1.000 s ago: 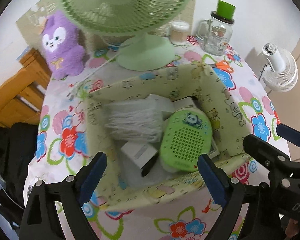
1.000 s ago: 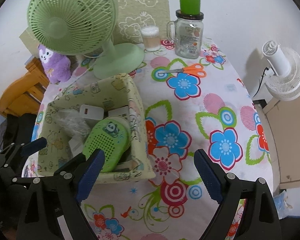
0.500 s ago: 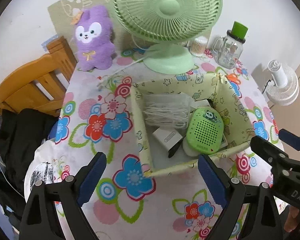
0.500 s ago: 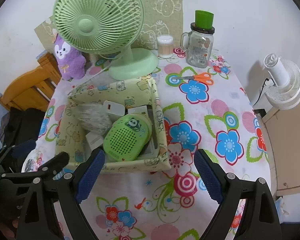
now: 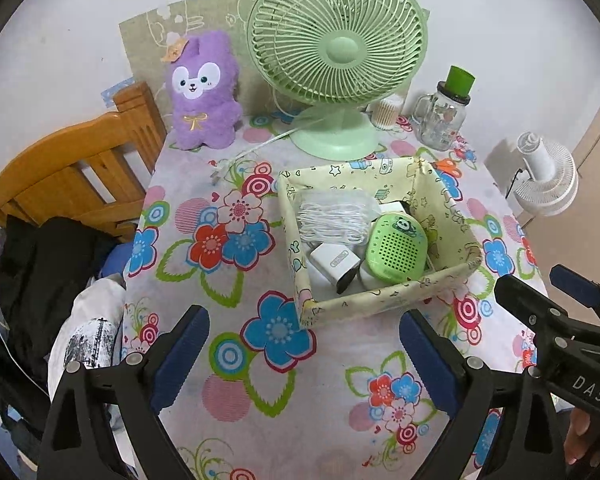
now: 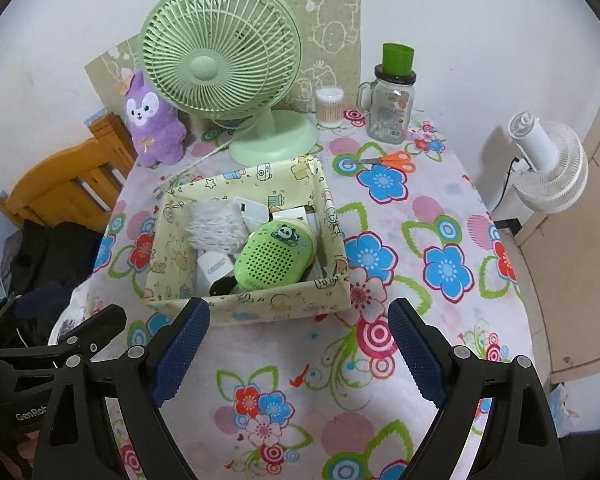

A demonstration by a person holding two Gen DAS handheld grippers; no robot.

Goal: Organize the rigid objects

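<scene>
A pale yellow fabric box (image 5: 384, 302) (image 6: 260, 308) stands on the flowered table. In it lie a green panda speaker (image 5: 396, 246) (image 6: 274, 258), a bag of white cables (image 5: 332, 216) (image 6: 216, 224) and white chargers (image 5: 334, 262) (image 6: 214, 268). My left gripper (image 5: 304, 352) is open and empty, held above the table in front of the box. My right gripper (image 6: 298, 354) is open and empty, also in front of the box. Orange scissors (image 6: 392, 159) lie on the table behind the box.
A green desk fan (image 5: 336, 64) (image 6: 224, 72), a purple plush (image 5: 202, 92) (image 6: 152, 120), a cotton-swab tub (image 6: 329, 107) and a glass jar with green lid (image 5: 444, 116) (image 6: 392, 100) stand at the back. A wooden chair (image 5: 72, 172) is left, a white fan (image 6: 548, 164) right.
Both grippers have pulled back and up from the box, so more of the table and the back wall shows. Both stayed open and empty. The box's contents have not moved.
</scene>
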